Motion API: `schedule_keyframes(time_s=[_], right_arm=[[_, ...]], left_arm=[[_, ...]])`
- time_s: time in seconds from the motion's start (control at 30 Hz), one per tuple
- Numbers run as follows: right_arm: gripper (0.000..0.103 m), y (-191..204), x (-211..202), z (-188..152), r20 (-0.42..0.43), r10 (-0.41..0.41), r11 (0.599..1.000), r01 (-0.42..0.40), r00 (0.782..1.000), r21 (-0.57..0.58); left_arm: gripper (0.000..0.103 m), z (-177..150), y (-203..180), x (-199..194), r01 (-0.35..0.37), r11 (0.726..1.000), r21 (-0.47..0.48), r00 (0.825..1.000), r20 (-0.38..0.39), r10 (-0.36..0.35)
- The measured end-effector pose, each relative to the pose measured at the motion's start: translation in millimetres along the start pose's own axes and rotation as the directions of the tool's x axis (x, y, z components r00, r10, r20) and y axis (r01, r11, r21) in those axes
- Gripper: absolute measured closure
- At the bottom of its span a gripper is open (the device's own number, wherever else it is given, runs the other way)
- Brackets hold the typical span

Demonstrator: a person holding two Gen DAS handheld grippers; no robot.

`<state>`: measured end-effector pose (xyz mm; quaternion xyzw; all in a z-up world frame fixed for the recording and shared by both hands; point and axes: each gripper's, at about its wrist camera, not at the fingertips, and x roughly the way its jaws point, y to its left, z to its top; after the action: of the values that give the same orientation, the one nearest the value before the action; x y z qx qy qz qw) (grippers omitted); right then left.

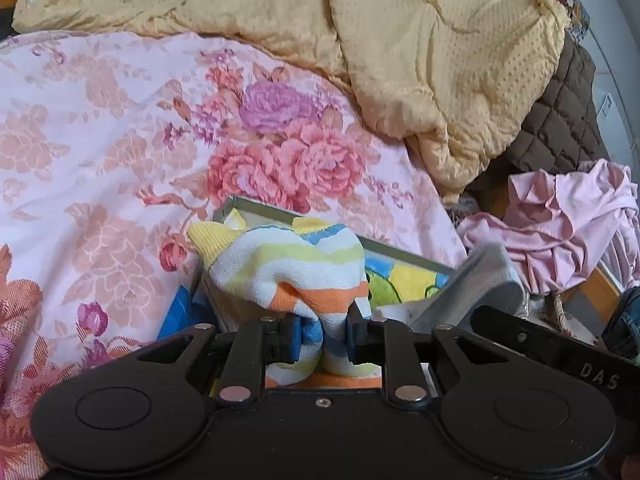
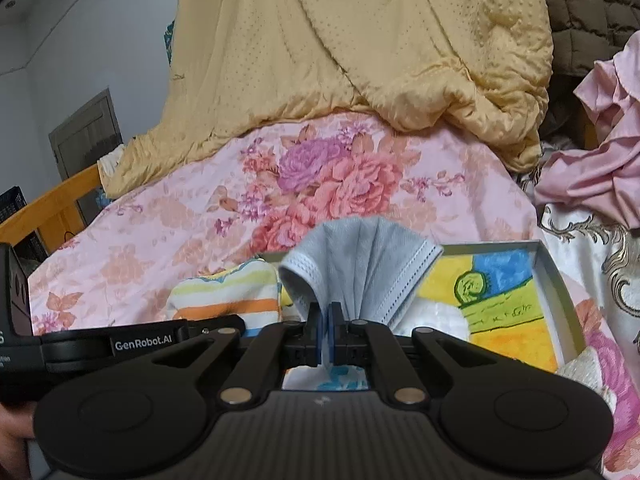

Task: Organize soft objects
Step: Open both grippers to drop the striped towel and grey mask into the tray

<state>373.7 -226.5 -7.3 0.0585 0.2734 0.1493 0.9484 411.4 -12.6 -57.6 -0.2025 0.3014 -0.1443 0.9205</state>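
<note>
Left gripper (image 1: 322,338): pads clamped on the striped towel (image 1: 288,264), bunched over the tray (image 2: 554,280) edge. Right gripper (image 2: 328,334): pads clamped on the grey mask (image 2: 368,264), fanned above the tray. Floral sheet (image 1: 120,140) beyond. Yellow quilt (image 1: 400,40) at 12 o'clock; pink garment (image 1: 560,220) at 3 o'clock.

"GenRobot.AI" on left tool (image 2: 144,345)

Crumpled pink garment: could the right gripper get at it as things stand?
Probably not yet. The right gripper has its fingers shut on the grey face mask; nothing blocks the way to the pink garment, but it must release first.
</note>
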Motion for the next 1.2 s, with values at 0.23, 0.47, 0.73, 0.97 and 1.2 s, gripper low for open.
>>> schedule_keyframes(time_s=[0.23, 0.47, 0.73, 0.97, 1.2], right_arm=[[0.094, -3, 0, 0, -0.019, -0.007, 1.000, 0.007, 1.000, 0.020], [0.093, -4, -6, 0, -0.020, -0.004, 1.000, 0.005, 1.000, 0.028], [0.085, -4, -21, 1, 0.005, -0.010, 1.000, 0.010, 1.000, 0.021], [0.065, -2, -43, -1, 0.036, -0.015, 1.000, 0.015, 0.999, 0.005], [0.046, 0, -72, -7, 0.069, -0.015, 1.000, 0.015, 0.998, -0.005]], left_arm=[[0.077, 2, -3, 3, -0.012, 1.000, 0.001, 0.999, -0.040, 0.012], [0.072, 2, -3, -2, -0.031, 0.999, 0.009, 0.998, -0.051, 0.031], [0.060, -1, -7, -16, -0.034, 0.999, 0.033, 0.998, -0.049, 0.036], [0.047, -4, -14, -39, -0.048, 0.997, 0.055, 0.998, -0.032, 0.049], [0.035, -13, -27, -67, -0.046, 0.994, 0.094, 0.999, -0.004, 0.047]])
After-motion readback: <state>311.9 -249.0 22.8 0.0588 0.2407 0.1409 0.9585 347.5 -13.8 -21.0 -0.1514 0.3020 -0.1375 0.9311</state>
